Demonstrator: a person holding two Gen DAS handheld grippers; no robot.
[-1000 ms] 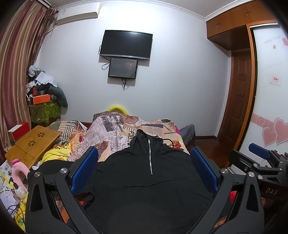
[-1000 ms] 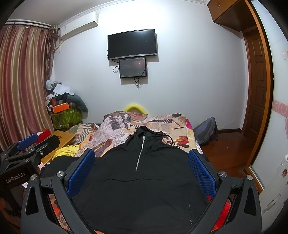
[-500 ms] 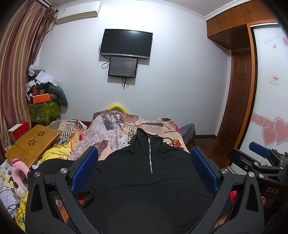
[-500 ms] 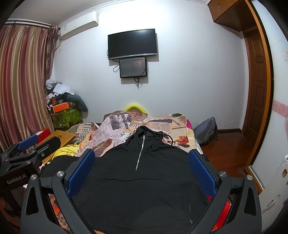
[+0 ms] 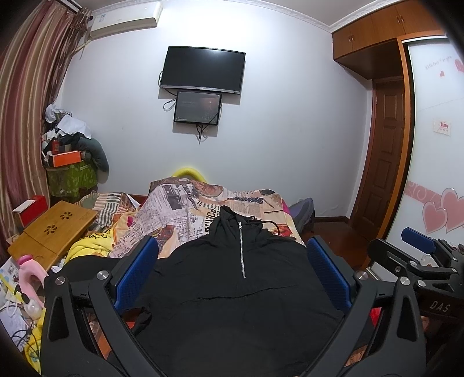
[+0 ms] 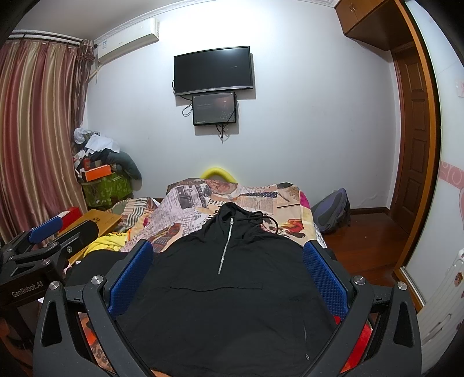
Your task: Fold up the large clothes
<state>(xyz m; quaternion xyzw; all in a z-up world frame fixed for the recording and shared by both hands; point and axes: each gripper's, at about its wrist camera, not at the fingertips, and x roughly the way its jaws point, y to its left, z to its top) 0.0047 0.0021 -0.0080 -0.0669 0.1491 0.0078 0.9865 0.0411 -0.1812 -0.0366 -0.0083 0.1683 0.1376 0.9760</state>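
Both grippers spread wide, holding nothing: left gripper (image 5: 232,255) and right gripper (image 6: 227,255) hovering side by side above the near part of the hoodie (image 5: 232,304), blue pads (image 5: 136,272) well apart. Right gripper also seen at the right edge of the left view, left gripper at the left edge of the right view.

Black hoodie laid flat, front up, on the bed (image 5: 185,208), hood toward the far wall, silver zipper (image 5: 241,249) running down from the collar, drawstring (image 6: 271,221) looped beside the hood. Newspaper-print cover (image 6: 188,208) under and beyond it.

Containers: green patterned bin (image 5: 72,177) in the far left corner, piled over the rim with an orange box (image 5: 63,158), dark cloth and white cloth on top; exact contents below not discernible. Red box (image 5: 30,207) with a white top near the curtain (image 5: 23,116).

Around: wooden lap table (image 5: 55,232) left of the bed, yellow cloth (image 5: 90,246) beside it, pink bottle (image 5: 30,272) and papers lower left. Backpack (image 6: 333,214) on the floor right of the bed. TV (image 5: 203,69) on the wall with a small screen (image 5: 197,108) below, air conditioner (image 5: 124,20) at top left, wooden door (image 5: 385,156) at right.
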